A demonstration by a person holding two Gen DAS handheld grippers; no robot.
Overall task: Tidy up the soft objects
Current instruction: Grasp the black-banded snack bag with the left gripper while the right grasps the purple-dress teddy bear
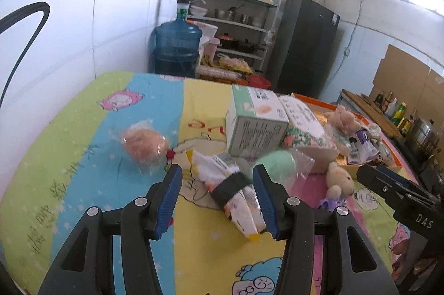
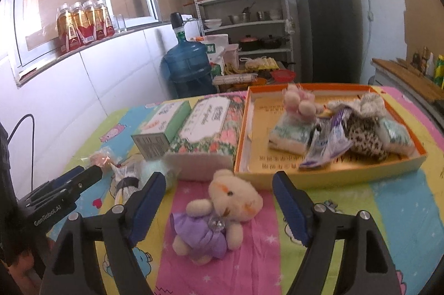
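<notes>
— Two blue-padded fingers of the left gripper [image 1: 217, 193] stand apart in the left wrist view, don't they?

— Yes, apart, with a white packet bound by a black band [image 1: 231, 189] lying on the cartoon-print tablecloth [image 1: 83, 170] between them; the pads do not press on it (the right pad sits just beside its edge). A peach ball in clear wrap [image 1: 144, 146] lies off to the left, and a mint-green soft ball in a bag [image 1: 274, 161] lies just past the right finger. Behind stand a green-and-white box [image 1: 255, 120] and a floral tissue pack [image 1: 305, 125].

— And the right wrist view?

— The right gripper [image 2: 219, 203] stands wide open, nothing pinched. A cream teddy bear in a purple dress [image 2: 219, 214] lies on its side on a pink stripe of the cloth, between the two fingers and touching neither. Beyond it the orange tray [image 2: 333, 175] holds soft things: a pink-and-cream plush toy [image 2: 299, 100], a leopard-print pouch [image 2: 363, 131], tissue packs and a purple-and-white sachet [image 2: 327, 147].

— Is the other gripper visible there?

— At the left edge, near the banded packet.
</notes>
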